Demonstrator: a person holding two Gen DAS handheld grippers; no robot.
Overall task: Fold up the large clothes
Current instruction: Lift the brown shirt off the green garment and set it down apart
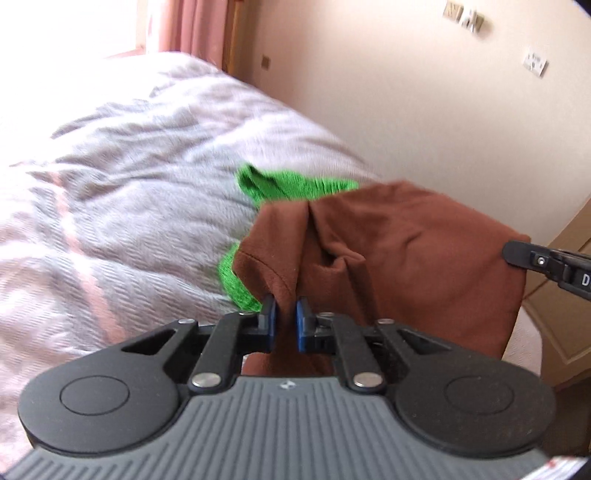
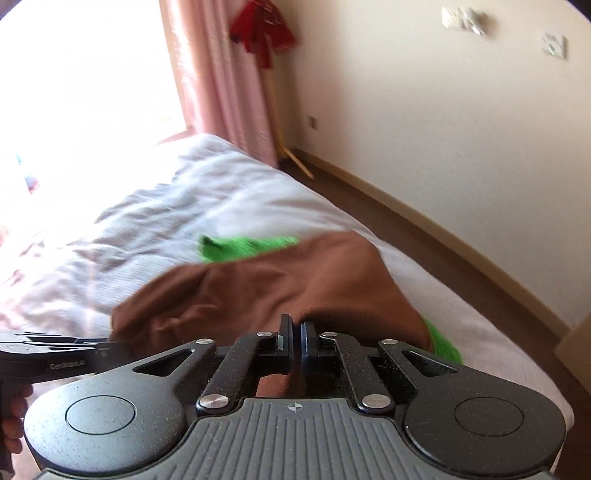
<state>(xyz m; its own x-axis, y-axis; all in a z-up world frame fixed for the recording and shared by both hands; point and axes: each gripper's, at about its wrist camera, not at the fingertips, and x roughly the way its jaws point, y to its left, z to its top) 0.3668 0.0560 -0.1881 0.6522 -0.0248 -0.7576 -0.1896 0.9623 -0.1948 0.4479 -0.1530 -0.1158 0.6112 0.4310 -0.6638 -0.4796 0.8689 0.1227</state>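
Observation:
A brown garment point(image 1: 406, 240) hangs lifted above the bed, stretched between both grippers. In the left wrist view my left gripper point(image 1: 284, 308) is shut on a bunched edge of it, with brown cloth pinched between the blue pads. The right gripper point(image 1: 517, 253) holds the garment's far right corner. In the right wrist view my right gripper point(image 2: 297, 326) is shut on the brown garment point(image 2: 258, 288), and the left gripper point(image 2: 110, 347) reaches its left corner. A bright green garment point(image 1: 280, 184) point(image 2: 240, 247) lies on the bed, partly hidden beneath the brown one.
The bed has a rumpled grey and pink cover point(image 1: 129, 166) point(image 2: 221, 184). A cream wall point(image 2: 443, 129) and a strip of dark floor point(image 2: 461, 266) run along its right side. A pink curtain point(image 2: 221, 92) and a red item on a stand point(image 2: 264, 29) are at the back.

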